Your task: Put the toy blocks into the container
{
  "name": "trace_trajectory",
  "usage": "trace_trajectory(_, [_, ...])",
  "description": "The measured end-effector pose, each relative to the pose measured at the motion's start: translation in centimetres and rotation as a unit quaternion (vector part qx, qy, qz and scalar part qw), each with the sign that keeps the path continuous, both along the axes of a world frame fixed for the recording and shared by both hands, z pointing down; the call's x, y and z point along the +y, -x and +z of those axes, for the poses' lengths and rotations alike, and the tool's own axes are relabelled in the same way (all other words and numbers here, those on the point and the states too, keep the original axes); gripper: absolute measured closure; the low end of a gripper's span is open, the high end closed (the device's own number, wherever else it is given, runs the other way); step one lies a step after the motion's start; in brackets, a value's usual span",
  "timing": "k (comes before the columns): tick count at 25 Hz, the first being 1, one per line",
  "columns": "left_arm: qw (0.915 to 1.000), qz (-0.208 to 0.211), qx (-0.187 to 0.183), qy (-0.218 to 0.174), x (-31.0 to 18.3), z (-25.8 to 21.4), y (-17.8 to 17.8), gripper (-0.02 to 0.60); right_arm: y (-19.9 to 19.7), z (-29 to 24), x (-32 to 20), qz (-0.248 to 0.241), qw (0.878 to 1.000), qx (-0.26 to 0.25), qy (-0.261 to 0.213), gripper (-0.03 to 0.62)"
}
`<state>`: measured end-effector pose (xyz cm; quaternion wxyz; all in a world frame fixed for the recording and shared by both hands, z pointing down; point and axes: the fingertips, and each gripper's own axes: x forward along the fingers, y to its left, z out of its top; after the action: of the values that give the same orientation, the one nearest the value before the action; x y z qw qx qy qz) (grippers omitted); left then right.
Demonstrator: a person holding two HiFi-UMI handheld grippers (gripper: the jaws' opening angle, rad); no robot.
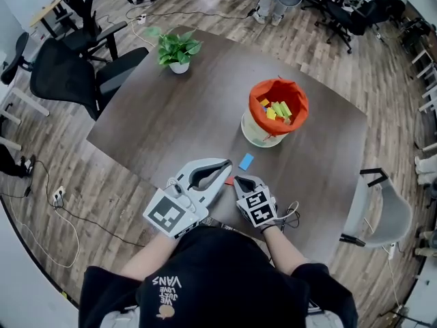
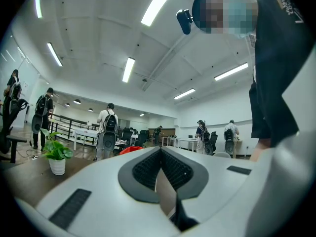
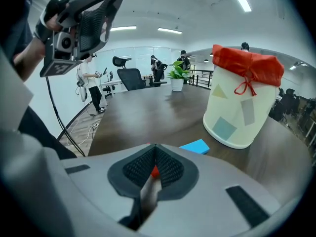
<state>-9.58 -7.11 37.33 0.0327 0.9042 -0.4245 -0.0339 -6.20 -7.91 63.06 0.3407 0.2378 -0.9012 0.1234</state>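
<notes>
Left gripper (image 1: 225,167) level, right gripper (image 1: 242,180) tilted tableward, both closed

On the table (image 1: 171,121) there are one container (image 1: 263,137), a heap of blocks inside it too jumbled to count, one blue block (image 1: 246,161) and one red block (image 1: 230,180) loose near the container, and one potted plant (image 1: 177,48) beyond it.

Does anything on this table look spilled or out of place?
Nothing is spilled or damaged. Only two toy blocks lie loose on the table, outside the upright container: a blue block and, beside the right gripper, a red block.
</notes>
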Motion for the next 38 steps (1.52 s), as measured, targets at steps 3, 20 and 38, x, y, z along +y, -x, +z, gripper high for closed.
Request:
trace_trajectory(3, [1.0000, 0.000, -0.003, 0.000, 0.0, 0.0, 0.1, 0.571, 0.0, 0.7, 0.1, -0.006, 1.000, 0.010, 0.013, 0.576])
trace_trajectory(20, [1.0000, 0.000, 0.002, 0.002, 0.0, 0.1, 0.0, 0.571, 0.1, 4.3, 1.0, -0.103, 0.985, 0.132, 0.037, 0.352])
trace_trajectory(38, [1.0000, -0.004, 0.004, 0.006, 0.0, 0.2, 0.4, 0.571, 0.9, 4.4, 1.6, -0.141, 0.981, 0.125, 0.051, 0.444])
